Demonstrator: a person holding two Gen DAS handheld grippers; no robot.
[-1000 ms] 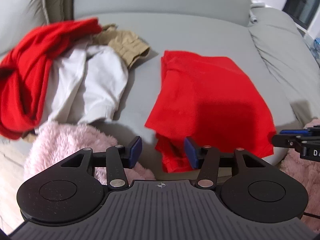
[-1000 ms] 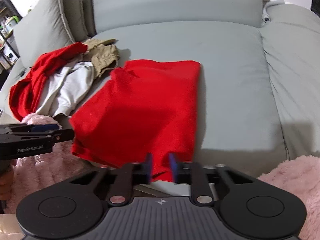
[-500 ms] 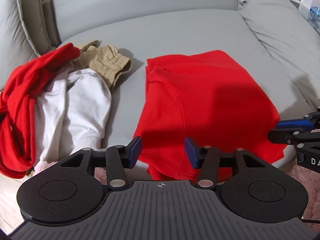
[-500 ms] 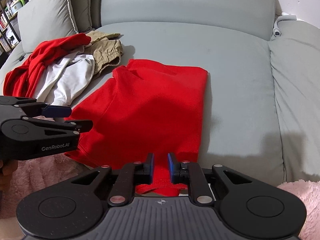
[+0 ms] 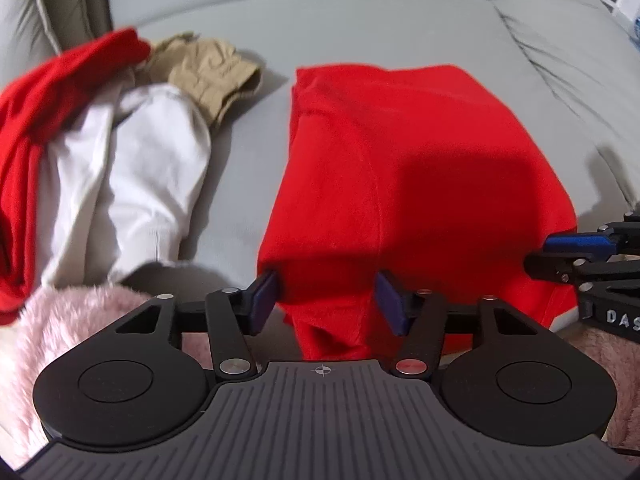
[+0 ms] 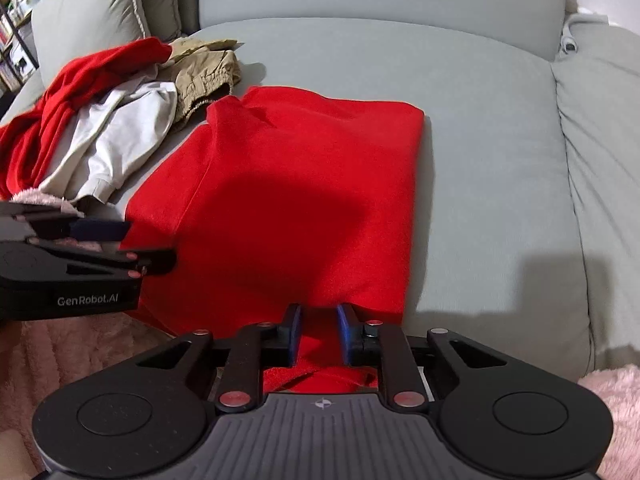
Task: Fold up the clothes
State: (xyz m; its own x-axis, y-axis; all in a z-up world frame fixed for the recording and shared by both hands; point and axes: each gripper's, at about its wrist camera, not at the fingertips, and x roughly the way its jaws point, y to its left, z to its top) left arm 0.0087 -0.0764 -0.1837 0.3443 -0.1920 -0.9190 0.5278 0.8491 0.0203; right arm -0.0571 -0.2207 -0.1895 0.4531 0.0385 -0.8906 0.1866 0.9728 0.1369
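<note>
One red garment (image 5: 400,168) lies spread flat on the seat of a grey sofa (image 5: 360,24), its near hem hanging over the front edge of the cushion. In the right wrist view the same red garment (image 6: 304,200) shows a folded straight edge on its right side and a small raised crease near the far left corner.

The left gripper (image 5: 326,300) sits at the near left corner of the garment, jaws spread wide, with red fabric lying between the blue pads (image 5: 264,294) but not pinched. The right gripper (image 6: 318,334) sits at the near right part of the hem, jaws parted by a narrow gap, red cloth visible between and below them; the pads do not press on it.

Readable markings: the left gripper's side, seen from the right wrist, carries white lettering "GenRobot.AI". The right gripper's side, seen from the left wrist, shows the partial letters "DAS", cut off by the frame edge.

To the left of the garment, apart from it, lies a loose pile: a second red garment (image 5: 48,92), a white garment (image 5: 148,168) and a tan garment (image 5: 204,68) with an elastic edge, overlapping one another. A grey cushion (image 6: 96,8) stands at the back left corner of the sofa. Pink fluffy fabric (image 5: 60,332) appears at the lower left and lower right of both views, close beside the grippers. Shelving shows at the far left edge of the right wrist view, too small to read.
</note>
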